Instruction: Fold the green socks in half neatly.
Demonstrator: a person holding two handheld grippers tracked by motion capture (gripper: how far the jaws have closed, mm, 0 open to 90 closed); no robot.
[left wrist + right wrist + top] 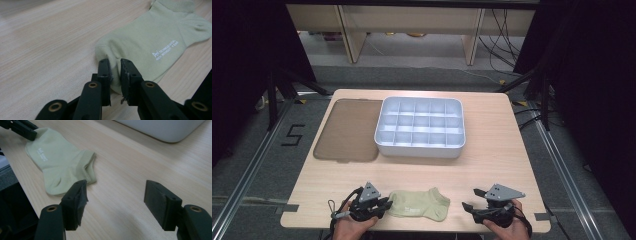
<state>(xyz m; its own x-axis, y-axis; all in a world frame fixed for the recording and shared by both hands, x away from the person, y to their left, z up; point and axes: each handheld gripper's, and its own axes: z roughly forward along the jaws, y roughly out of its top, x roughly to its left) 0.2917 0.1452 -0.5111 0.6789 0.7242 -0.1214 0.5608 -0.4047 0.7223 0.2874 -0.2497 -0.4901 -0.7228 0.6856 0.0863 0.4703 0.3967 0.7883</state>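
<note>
L gripper pinched shut on toe end of sock, sock flat on worktop near front edge. R gripper wide open, empty, just short of cuff. Grasp step; next prob R grabs cuff, then fold/lift toward divider tray

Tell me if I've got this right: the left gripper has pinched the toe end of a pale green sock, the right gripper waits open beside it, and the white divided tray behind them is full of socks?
Not quite: the white divided tray is empty, as the high view shows. The rest holds: the left gripper pinches the toe end of the pale green sock, and the right gripper waits open beside it.
</note>
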